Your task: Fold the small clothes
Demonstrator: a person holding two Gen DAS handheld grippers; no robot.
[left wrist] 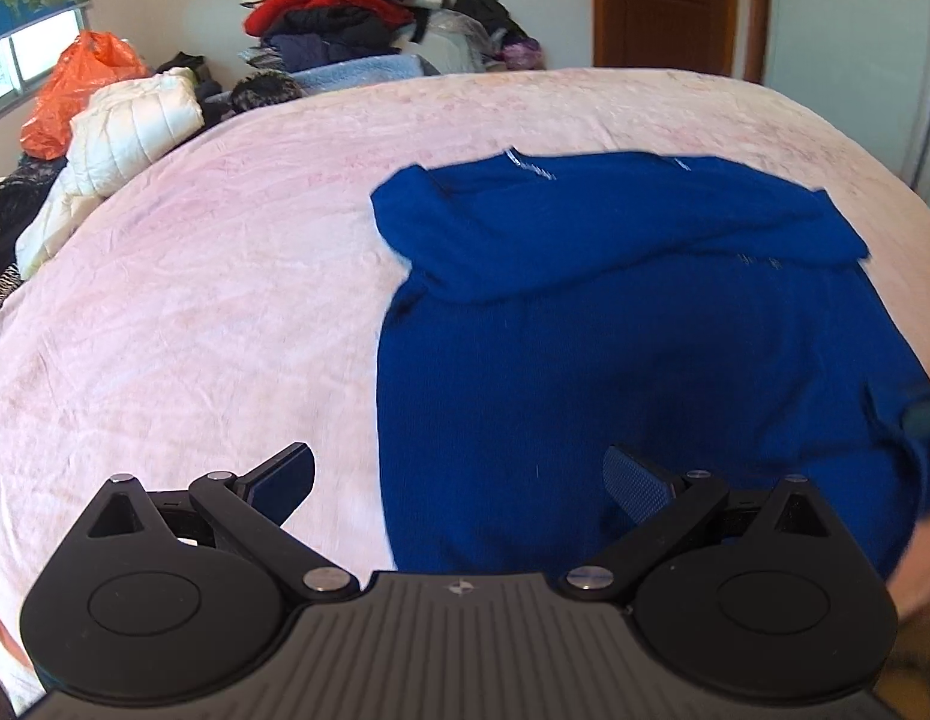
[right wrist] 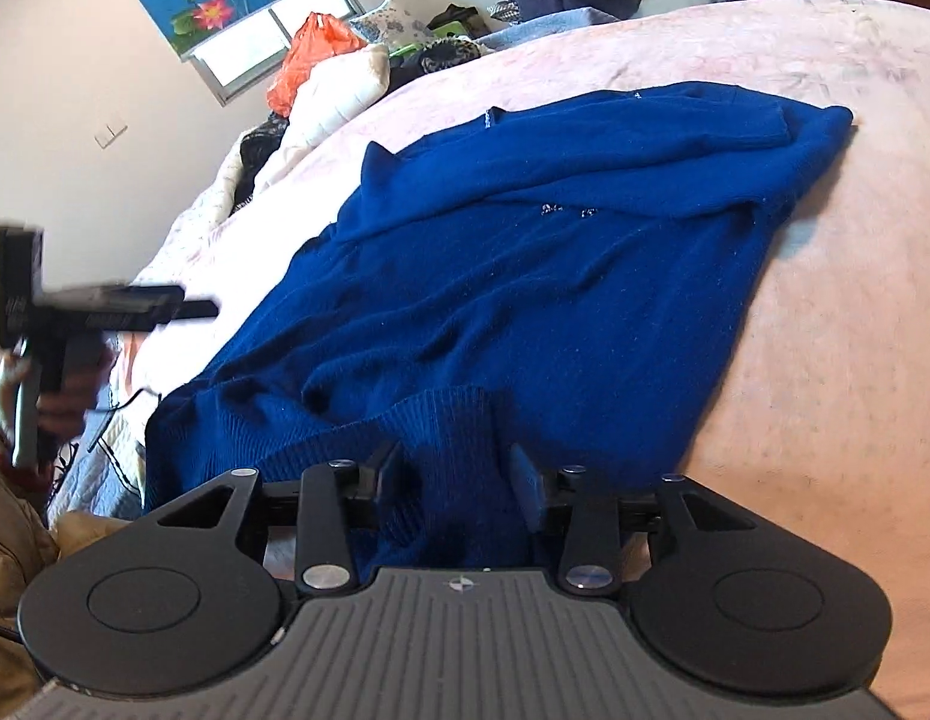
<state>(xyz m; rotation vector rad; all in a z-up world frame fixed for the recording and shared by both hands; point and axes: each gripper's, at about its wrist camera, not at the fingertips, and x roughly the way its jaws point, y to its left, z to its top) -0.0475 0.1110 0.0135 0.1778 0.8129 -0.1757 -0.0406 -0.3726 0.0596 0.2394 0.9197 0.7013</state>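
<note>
A blue knitted sweater (left wrist: 615, 330) lies spread on the pink bed cover (left wrist: 195, 300), its sleeves folded across the chest. My left gripper (left wrist: 459, 462) hovers wide open over the sweater's left edge, with nothing between its fingers. From the right wrist view the sweater (right wrist: 555, 270) stretches away from me. Its ribbed hem (right wrist: 453, 420) is bunched up between the fingers of my right gripper (right wrist: 457, 459), whose jaws stand partly apart around the fabric. The left gripper (right wrist: 183, 306), blurred, shows at the left in a person's hand.
A heap of clothes (left wrist: 345, 12) is stacked beyond the far edge of the bed. An orange bag (left wrist: 75, 90) and a white padded jacket (left wrist: 135, 126) lie at the far left. A wooden door (left wrist: 663, 0) stands behind. Bare pink cover (right wrist: 825, 300) lies right of the sweater.
</note>
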